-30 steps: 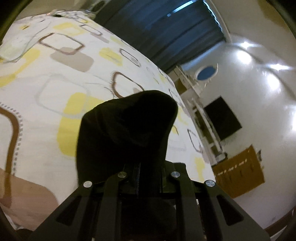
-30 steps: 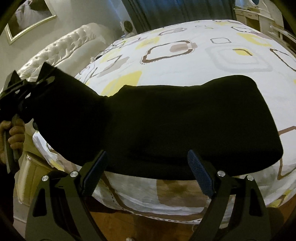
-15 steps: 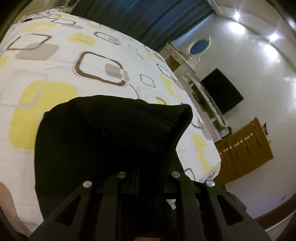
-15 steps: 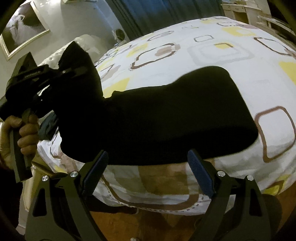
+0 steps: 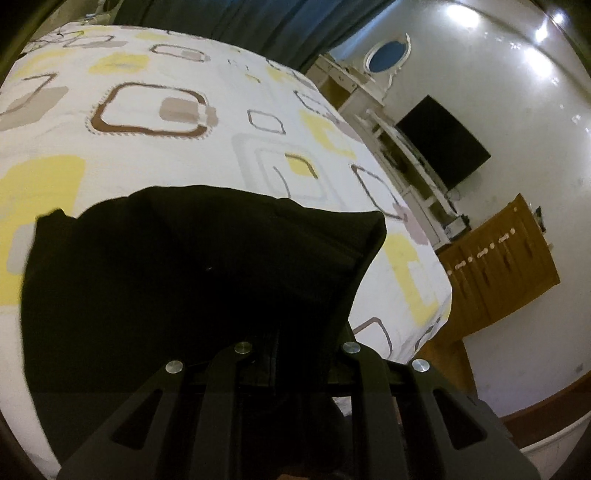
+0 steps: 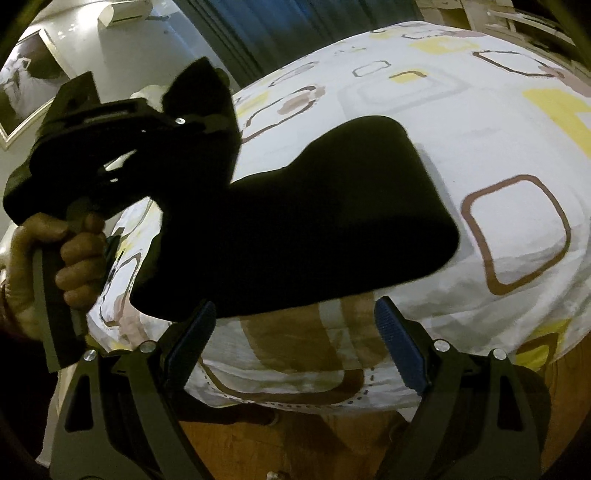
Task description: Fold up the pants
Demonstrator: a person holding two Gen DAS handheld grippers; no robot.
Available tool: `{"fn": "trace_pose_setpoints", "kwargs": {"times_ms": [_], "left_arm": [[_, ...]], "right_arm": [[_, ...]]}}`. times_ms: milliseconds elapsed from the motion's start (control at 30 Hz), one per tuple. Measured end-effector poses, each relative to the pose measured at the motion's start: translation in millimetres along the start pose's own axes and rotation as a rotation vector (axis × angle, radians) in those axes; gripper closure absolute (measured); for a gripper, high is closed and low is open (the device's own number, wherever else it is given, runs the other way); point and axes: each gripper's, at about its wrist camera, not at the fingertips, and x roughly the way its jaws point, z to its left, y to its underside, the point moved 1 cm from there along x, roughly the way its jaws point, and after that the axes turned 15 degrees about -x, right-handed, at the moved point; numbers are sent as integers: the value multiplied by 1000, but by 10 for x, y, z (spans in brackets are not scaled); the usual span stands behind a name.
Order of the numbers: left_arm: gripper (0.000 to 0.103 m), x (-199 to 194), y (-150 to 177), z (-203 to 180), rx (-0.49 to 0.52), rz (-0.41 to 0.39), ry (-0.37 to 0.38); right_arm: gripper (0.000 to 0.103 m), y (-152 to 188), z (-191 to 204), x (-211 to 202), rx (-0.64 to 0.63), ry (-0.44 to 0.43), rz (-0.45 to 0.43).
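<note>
The black pants (image 6: pixel 314 221) lie folded near the front edge of the bed (image 6: pixel 498 122), one end raised. My left gripper (image 5: pixel 291 354) is shut on that end of the pants (image 5: pixel 184 280) and holds it up above the bed; the cloth hides the fingertips. In the right wrist view the left gripper (image 6: pixel 199 122) is at the upper left, a hand on its handle. My right gripper (image 6: pixel 295 328) is open and empty, just below the pants' near edge, not touching them.
The bed's patterned sheet (image 5: pixel 147 122) spreads beyond the pants. A wooden floor (image 6: pixel 332 435) lies below the bed edge. A white shelf unit with a black TV (image 5: pixel 443 144) and a wooden cabinet (image 5: pixel 498 266) stand to the right. Dark curtains (image 5: pixel 240 26) hang behind.
The left gripper has lifted its end of the pants higher and carried it over the rest. The right gripper stays open and has drawn back slightly.
</note>
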Motion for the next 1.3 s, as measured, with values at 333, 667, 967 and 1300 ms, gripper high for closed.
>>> {"fn": "trace_pose_setpoints", "kwargs": {"times_ms": [333, 667, 967, 1300], "left_arm": [[88, 492, 200, -239, 41, 69, -26], [86, 805, 242, -262, -7, 69, -84], [63, 1016, 169, -383, -52, 41, -110], [32, 622, 41, -511, -56, -34, 29]], "right_arm": [[15, 96, -290, -158, 65, 39, -16], [15, 112, -513, -260, 115, 67, -30], [15, 79, -627, -299, 138, 87, -38], [15, -134, -814, -442, 172, 92, -94]]}}
